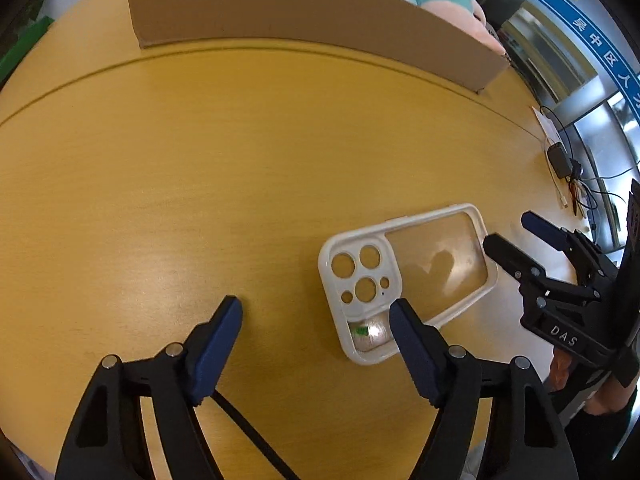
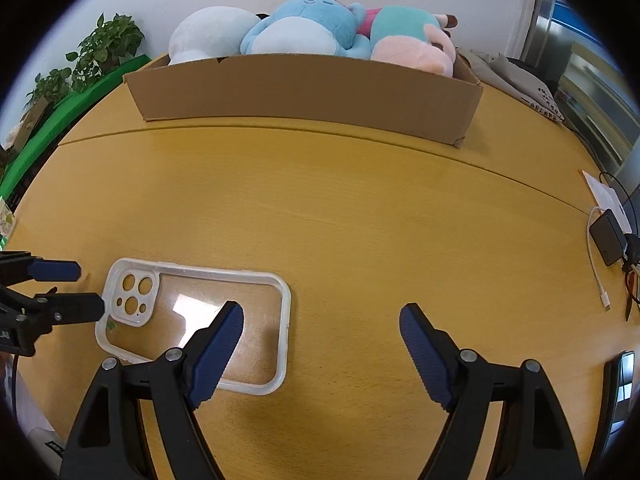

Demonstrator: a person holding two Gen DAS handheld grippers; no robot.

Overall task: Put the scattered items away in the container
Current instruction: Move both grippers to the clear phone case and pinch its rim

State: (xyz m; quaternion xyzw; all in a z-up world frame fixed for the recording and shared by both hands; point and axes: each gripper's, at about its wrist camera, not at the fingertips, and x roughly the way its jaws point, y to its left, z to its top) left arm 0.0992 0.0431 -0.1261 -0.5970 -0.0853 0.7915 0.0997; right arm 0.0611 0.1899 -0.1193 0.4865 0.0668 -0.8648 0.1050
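A yellow wooden worktop [image 2: 360, 216] is seen in front of a white wall, with a potted plant [image 2: 108, 46] at its far left corner and glass doors to the right. At the back of the worktop a cardboard box [image 2: 304, 90] stands, and several plush toys [image 2: 304, 28] are already piled inside it. By that showing the tidying is judged well advanced. One loose item is left in the working area: a clear phone case [image 2: 192, 316] with a white rim, lying flat on the near part of the worktop, well apart from the box. It has not yet been picked up.

The left tongs [image 1: 316, 312] are held wide apart and grip nothing; their right finger overlaps the case's near corner in the left view. The right tongs [image 2: 322, 318] are likewise spread and empty, the case lying under their left finger.

The box's contents, the plant and a folded grey cloth [image 2: 516, 76] behind the box are shown only by the right view, where a charger and cables [image 2: 608, 240] also appear at the right edge. A small green-marked object under the case's corner is shown more clearly by the left view; what it is cannot be told.
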